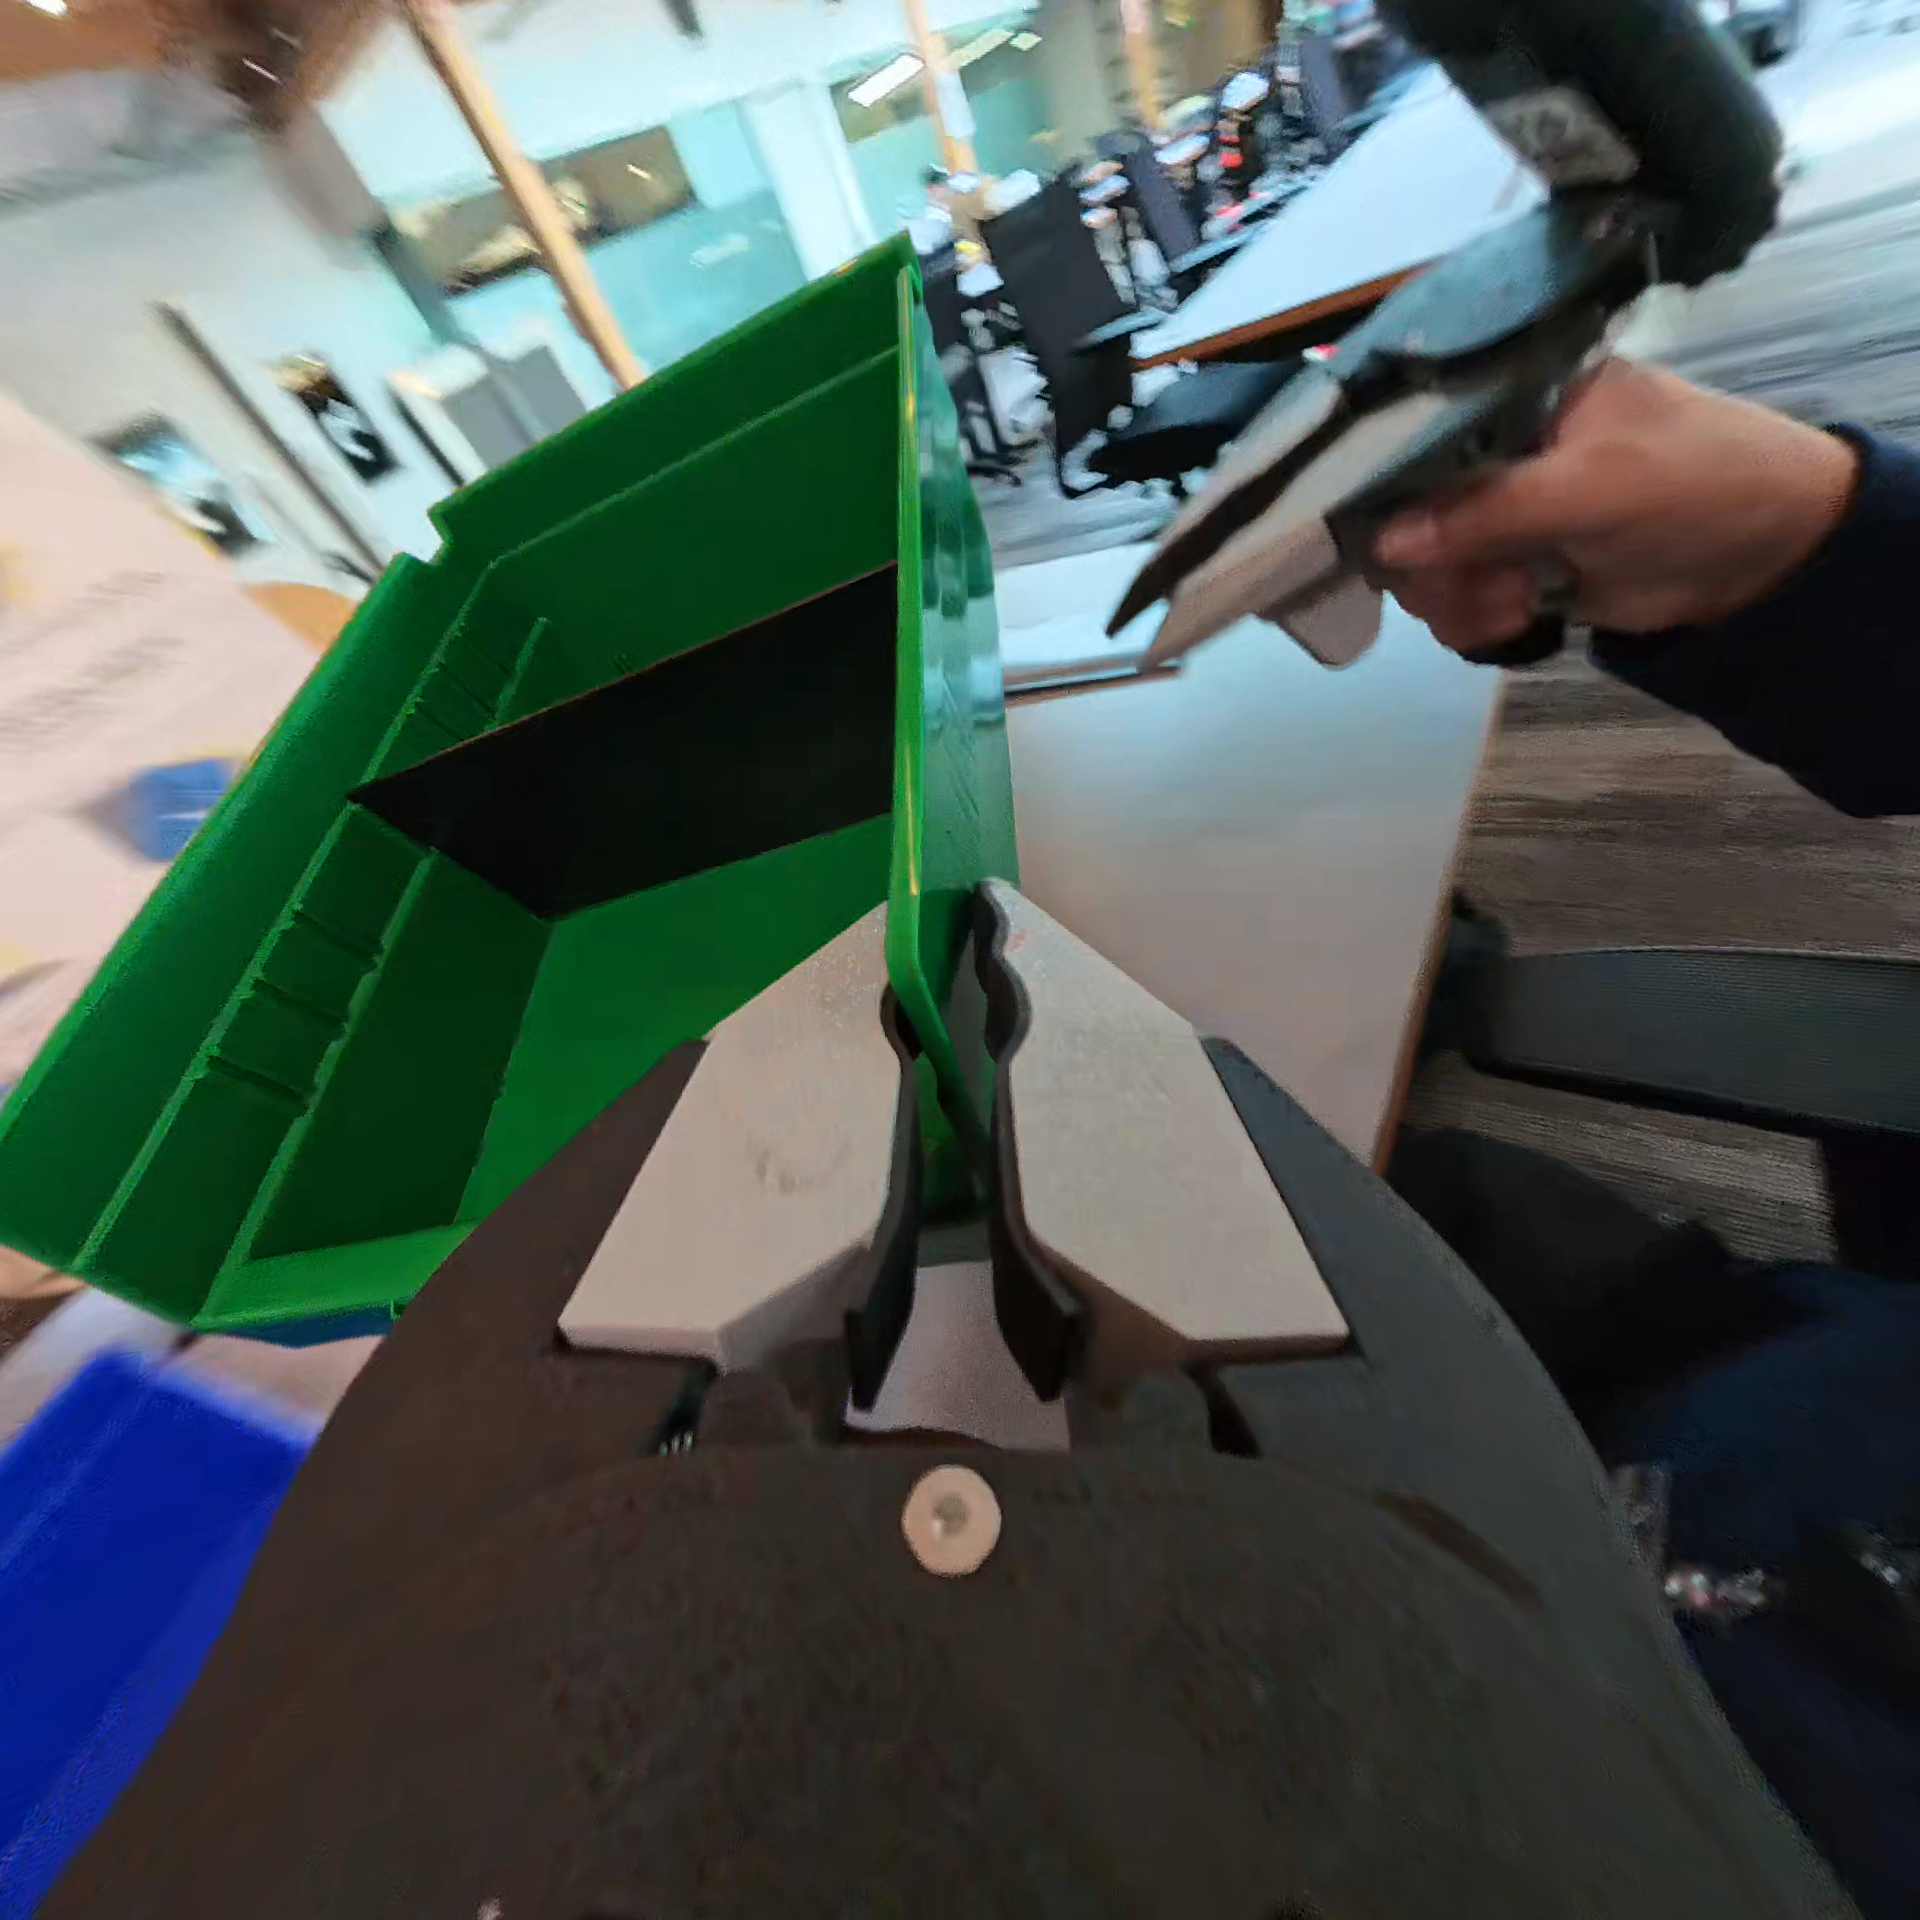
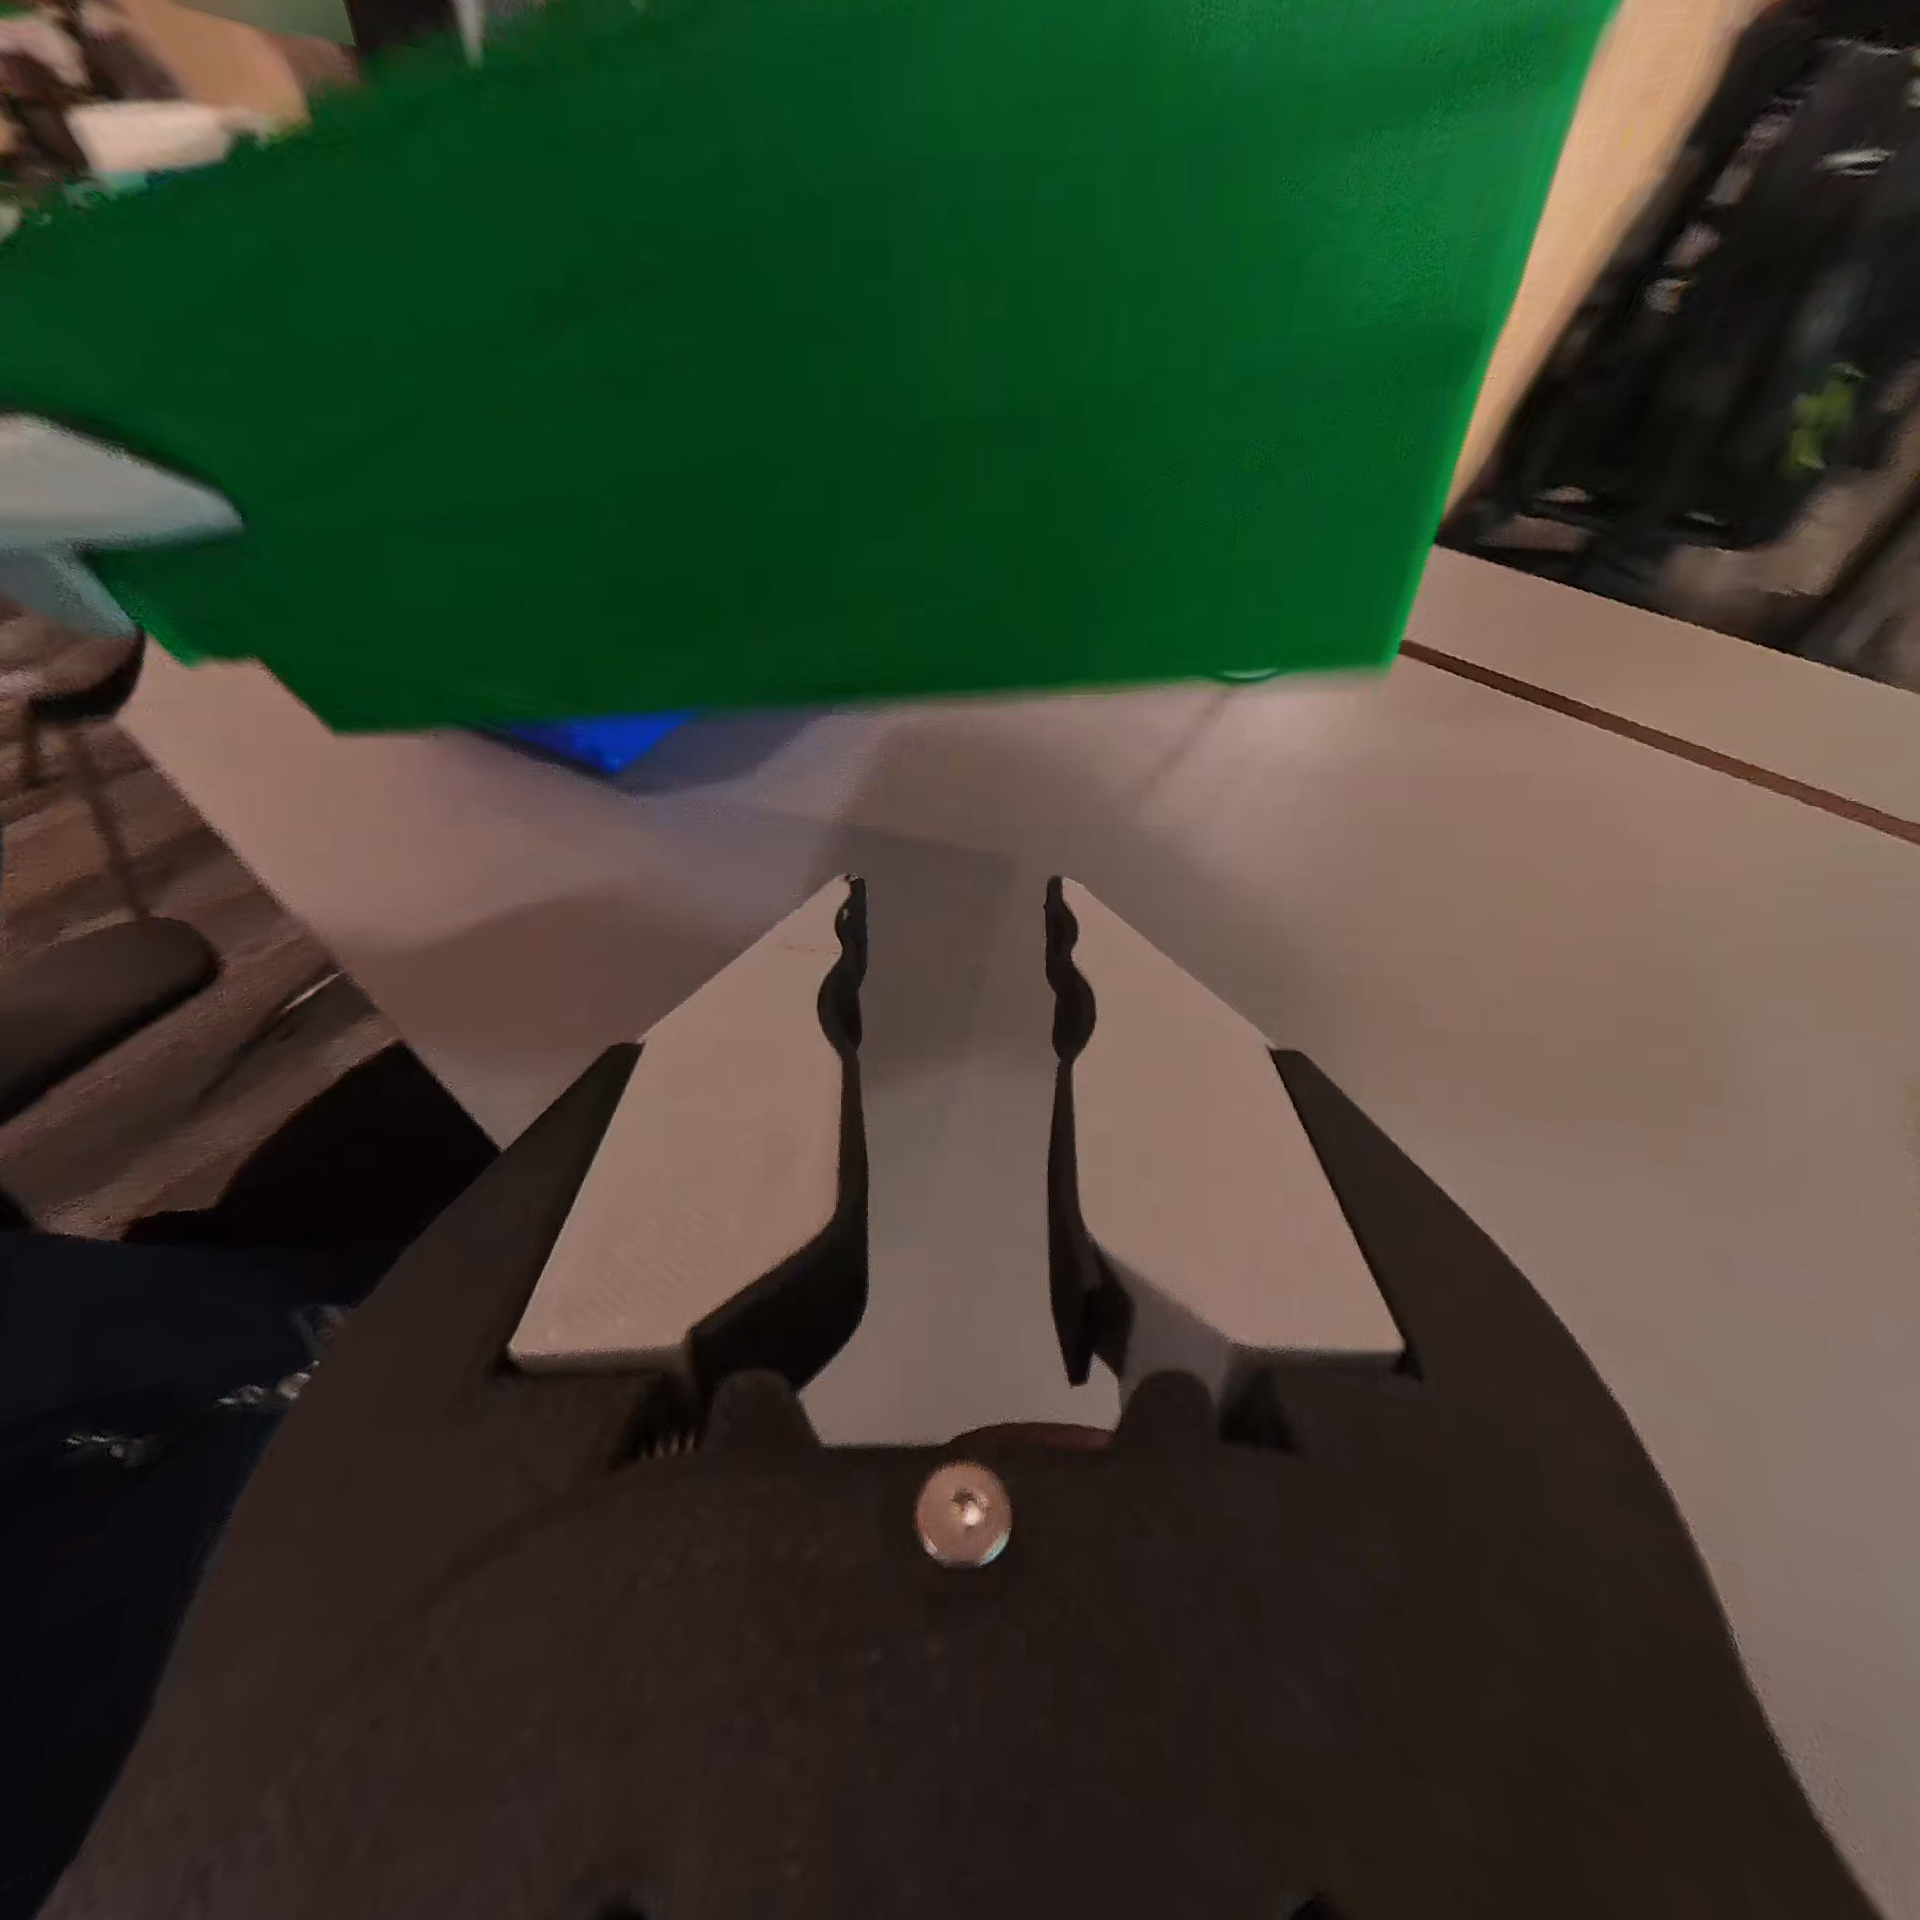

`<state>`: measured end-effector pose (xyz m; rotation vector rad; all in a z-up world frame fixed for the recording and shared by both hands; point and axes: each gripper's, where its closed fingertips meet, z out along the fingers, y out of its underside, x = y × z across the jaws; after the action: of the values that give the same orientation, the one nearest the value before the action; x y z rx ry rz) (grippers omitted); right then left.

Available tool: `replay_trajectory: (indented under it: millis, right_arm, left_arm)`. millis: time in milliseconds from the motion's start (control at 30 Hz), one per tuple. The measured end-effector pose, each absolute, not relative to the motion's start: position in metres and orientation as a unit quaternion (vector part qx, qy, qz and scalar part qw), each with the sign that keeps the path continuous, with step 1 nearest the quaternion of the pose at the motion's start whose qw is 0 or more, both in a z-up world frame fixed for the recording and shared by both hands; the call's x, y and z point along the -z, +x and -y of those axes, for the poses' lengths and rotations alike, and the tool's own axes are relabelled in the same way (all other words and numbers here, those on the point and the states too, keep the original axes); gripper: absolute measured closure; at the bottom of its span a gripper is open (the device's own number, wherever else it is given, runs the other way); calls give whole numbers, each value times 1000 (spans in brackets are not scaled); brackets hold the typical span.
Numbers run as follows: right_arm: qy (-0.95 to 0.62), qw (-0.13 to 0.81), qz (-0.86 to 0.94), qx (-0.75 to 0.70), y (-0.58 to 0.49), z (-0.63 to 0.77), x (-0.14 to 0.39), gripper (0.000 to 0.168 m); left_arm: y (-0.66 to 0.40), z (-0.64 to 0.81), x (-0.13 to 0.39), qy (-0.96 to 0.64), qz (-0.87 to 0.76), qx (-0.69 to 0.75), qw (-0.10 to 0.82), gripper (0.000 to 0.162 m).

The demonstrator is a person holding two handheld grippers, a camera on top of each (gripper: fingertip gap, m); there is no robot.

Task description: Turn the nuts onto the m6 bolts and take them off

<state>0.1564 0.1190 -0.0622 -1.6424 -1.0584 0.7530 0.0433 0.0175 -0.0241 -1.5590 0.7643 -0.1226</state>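
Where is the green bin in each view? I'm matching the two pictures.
Left wrist view: green bin left of centre, tilted, open side showing, its wall pinched by the left gripper.
Right wrist view: fills the top, flat outer face only.
Shared landmark: the white table.

A pale table (image 2: pixel 1351 935) with a wood-coloured edge carries the scene (a dark seam crosses its far right part). A blue bin (image 1: pixel 114 1558) appears to sit on it, toward the left.
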Motion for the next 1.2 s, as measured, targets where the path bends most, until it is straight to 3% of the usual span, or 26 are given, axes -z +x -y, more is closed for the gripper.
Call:
replay_trajectory:
  millis: [267,400,467,500,533,633,733,833,933,1033,1167,1200]
  right_arm:
    - [-747,459,377,-298,211,-163,117,132]
    - [-772,438,372,-271,199,-199,146,131]
    - [-786,423,365,-264,197,-226,159,124]
    - [-791,417,360,-265,196,-240,163,123]
    - [-800,420,350,-248,200,-259,167,123]
    - [-823,445,314,-163,223,-319,170,131]
    - [-820,451,286,-205,221,-317,144,133]
    - [-761,515,322,-226,210,-267,98,128]
    - [-724,481,414,-272,178,-187,84,124]
    - [-687,415,521,-290,137,-112,103,118]
    - [-687,417,589,-85,124,-119,153,114]
    - [-677,435,592,-44,126,-128,153,122]
  left_arm:
    - [139,-96,148,-753,-359,103,542,156]
    - [155,-129,172,-759,-342,82,548,155]
    - [172,-125,174,-763,-346,141,527,103]
    - [178,-119,170,-762,-342,182,519,84]
    - [180,-114,165,-758,-337,212,517,77]
    - [169,-92,153,-748,-337,268,506,92]
    - [132,-61,130,-737,-317,288,522,96]
    - [68,-34,105,-739,-294,238,557,97]
    - [-17,-25,108,-781,-254,125,557,97]
    - [-85,-20,131,-831,-214,52,511,91]
    - [-132,-24,156,-856,-180,-2,485,89]
    - [-141,-25,164,-865,-176,-18,470,89]
